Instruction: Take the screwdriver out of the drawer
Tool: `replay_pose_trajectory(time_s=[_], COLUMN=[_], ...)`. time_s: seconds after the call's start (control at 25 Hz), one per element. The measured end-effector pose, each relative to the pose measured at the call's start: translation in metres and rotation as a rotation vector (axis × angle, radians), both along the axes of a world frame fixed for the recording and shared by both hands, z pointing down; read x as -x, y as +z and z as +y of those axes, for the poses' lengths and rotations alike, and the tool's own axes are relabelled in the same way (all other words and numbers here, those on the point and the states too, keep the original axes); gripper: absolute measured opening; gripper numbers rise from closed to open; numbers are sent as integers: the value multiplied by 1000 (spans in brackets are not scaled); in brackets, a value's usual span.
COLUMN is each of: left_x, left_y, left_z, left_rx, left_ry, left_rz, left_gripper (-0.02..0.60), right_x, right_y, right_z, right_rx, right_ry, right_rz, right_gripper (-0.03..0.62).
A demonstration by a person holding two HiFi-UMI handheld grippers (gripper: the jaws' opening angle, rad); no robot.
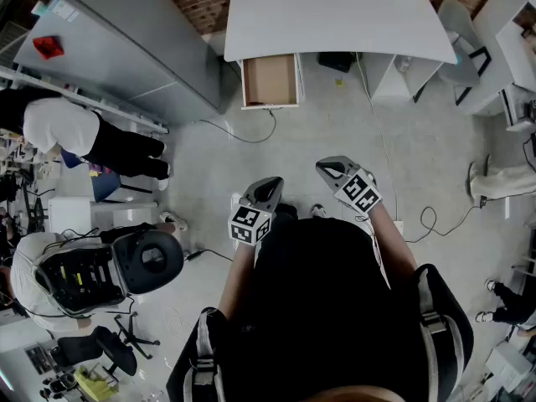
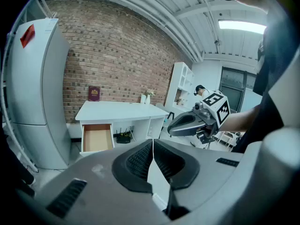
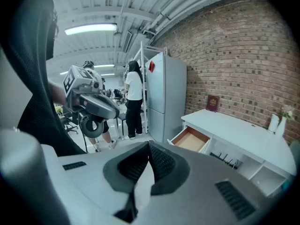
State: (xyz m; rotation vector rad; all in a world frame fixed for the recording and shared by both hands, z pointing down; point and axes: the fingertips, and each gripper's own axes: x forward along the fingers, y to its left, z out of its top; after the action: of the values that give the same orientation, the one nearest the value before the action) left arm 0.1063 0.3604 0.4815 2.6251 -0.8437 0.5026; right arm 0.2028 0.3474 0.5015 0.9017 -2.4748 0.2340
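Currently the step in hand is the approach. The drawer [image 1: 270, 79] stands pulled out under the left end of the white surface [image 1: 335, 15], well apart from the person, with open floor between.

State of the tongs. The left tongs [image 2: 152, 143] are closed, the pads meeting along a thin seam with nothing between them. The right tongs [image 3: 149, 146] are likewise closed and empty. Both are held in front of the body, near each other, pointing toward the surface.

Location of the screwdriver. It cannot be made out in any view. The drawer interior shows only a plain brown bottom. At this range a slim tool lying against a wall may be too small to see, so treat its position as unconfirmed.

Recommended procedure:
1. Walk up to the drawer front until the head view looks straight down into it. Mind the cable [image 1: 241, 140] on the floor just before the drawer.
2. Locate the screwdriver and note which way its handle lies.
3. Open one pair of tongs fully before entering the drawer.
4. Bring the jaws down across the handle, not along it, and close on the thickest part.
5. Lift straight up, clear of the drawer walls. Reserve the other tongs to steady the drawer front if it slides.
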Motion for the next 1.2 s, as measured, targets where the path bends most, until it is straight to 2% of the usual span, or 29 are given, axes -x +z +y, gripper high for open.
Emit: replay_pose_trajectory(time_s=[0.72, 1.2], left_x=[-8, 5], left_y=[-11, 5], left_z=[-9, -20], left_rx=[-11, 17], left_ry=[-10, -18], left_rz=[4, 19], left_gripper=[17, 17], right_x=[-14, 4], right_y=[-2, 11], right_z=[-3, -15], right_rx=[8, 26], right_ry=[26, -11], right_rz=[6, 47], right_gripper=[57, 57])
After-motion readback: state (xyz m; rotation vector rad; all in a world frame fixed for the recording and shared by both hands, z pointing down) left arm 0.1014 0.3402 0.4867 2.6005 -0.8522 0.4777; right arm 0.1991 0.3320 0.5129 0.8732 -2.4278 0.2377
